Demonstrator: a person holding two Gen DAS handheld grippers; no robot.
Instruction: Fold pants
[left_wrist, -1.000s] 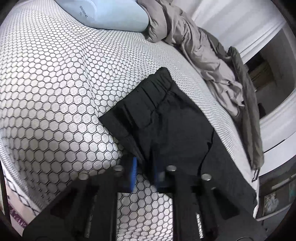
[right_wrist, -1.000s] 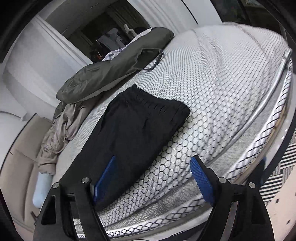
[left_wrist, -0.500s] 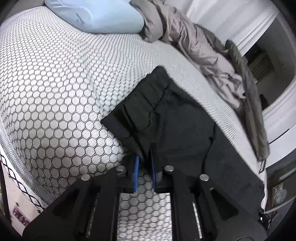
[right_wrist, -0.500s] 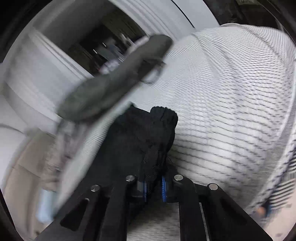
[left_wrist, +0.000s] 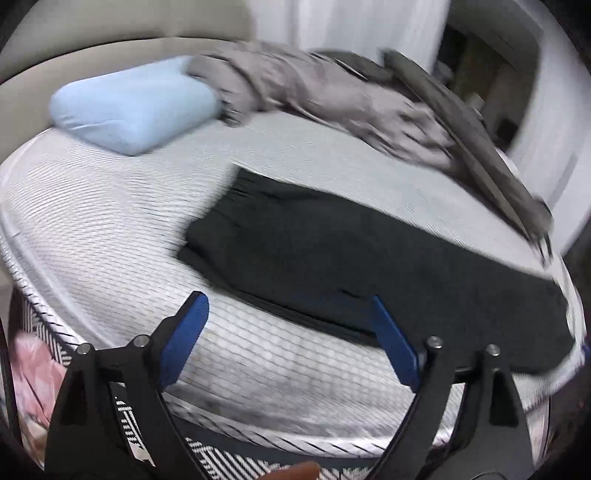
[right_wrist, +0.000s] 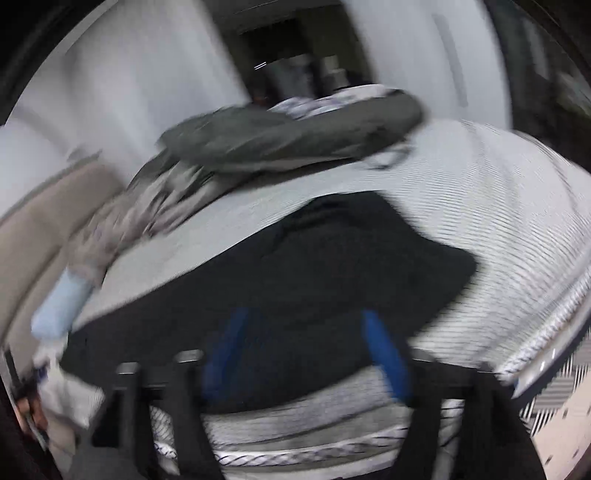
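Note:
The black pants lie flat in a long strip across the white honeycomb-patterned mattress, waistband toward the pillow. In the left wrist view my left gripper hovers above the near edge of the pants, its jaws opening wide, blue pads apart, nothing between them. The right wrist view is blurred: the pants spread below my right gripper, whose jaws are also opening and hold nothing, the cloth lying beneath them.
A light blue pillow rests at the head of the bed. Crumpled beige-grey clothing and an olive garment lie along the far side. The mattress edge runs just under the grippers. Something pink shows beside the bed.
Both grippers had pinched the pants' near edge, then let it go and pulled back and up. The pants now lie flatter and longer on the mattress.

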